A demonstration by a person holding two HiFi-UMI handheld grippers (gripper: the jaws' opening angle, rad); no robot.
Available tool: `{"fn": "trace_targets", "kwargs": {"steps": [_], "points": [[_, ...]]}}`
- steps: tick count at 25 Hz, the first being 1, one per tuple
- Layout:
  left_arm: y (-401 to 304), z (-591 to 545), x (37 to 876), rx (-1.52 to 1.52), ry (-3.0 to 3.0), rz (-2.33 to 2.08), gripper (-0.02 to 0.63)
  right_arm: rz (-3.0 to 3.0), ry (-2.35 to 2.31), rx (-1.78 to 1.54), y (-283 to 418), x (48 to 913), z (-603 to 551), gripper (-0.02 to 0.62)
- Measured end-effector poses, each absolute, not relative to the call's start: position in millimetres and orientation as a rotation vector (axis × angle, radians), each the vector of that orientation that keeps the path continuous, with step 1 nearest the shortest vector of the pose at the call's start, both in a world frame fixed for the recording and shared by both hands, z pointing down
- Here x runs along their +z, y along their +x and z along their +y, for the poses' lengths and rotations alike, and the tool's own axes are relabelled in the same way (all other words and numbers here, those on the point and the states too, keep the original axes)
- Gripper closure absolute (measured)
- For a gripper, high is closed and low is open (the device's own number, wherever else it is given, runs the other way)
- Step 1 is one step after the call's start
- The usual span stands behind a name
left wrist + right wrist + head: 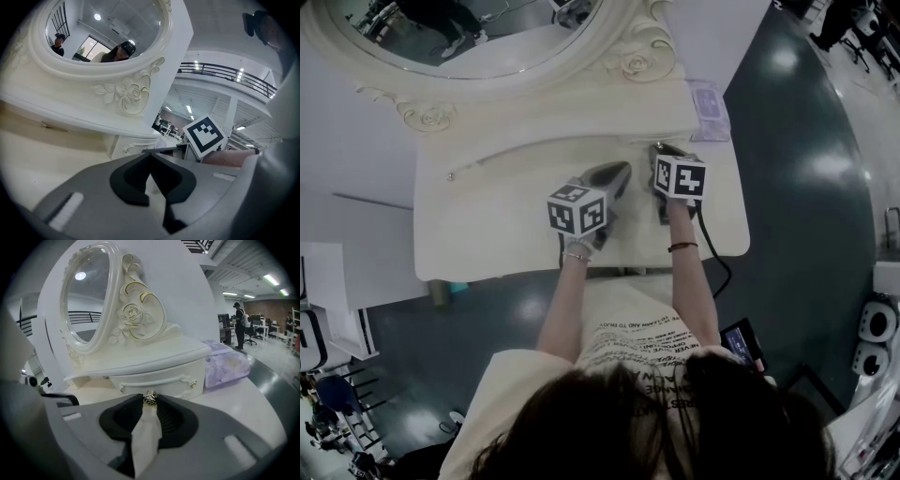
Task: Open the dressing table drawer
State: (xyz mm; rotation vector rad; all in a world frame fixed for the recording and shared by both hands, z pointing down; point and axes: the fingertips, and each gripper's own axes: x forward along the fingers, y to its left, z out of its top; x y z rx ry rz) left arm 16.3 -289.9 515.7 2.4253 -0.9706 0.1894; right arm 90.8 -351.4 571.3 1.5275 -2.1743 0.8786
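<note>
The cream dressing table [487, 225] carries an oval mirror [469, 28] on a low shelf. A small drawer [161, 379] sits under that shelf. Its little metal rose knob [150, 398] lies between the tips of my right gripper [150, 400], which is shut on it. In the head view the right gripper [662, 153] points at the shelf front. My left gripper [150, 157] is shut with nothing in it, and its tips meet. It hovers over the table top, left of the right gripper, with the left gripper [622, 172] aimed toward the shelf.
A purple patterned tissue pack [227, 364] lies on the table just right of the drawer, also in the head view as the tissue pack [710, 108]. The table's front edge is near my arms. A dark floor surrounds the table. A person [240, 326] stands far behind.
</note>
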Motion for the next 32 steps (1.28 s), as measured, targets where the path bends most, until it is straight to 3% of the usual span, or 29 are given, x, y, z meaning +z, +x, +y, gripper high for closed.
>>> {"fn": "trace_targets", "kwargs": {"steps": [32], "points": [[24.5,-277.8,516.0,0.187,2.423,-0.969,0.607,-2.181,1.49,0.891,93.0,573.5,-334.3,0.494]]}}
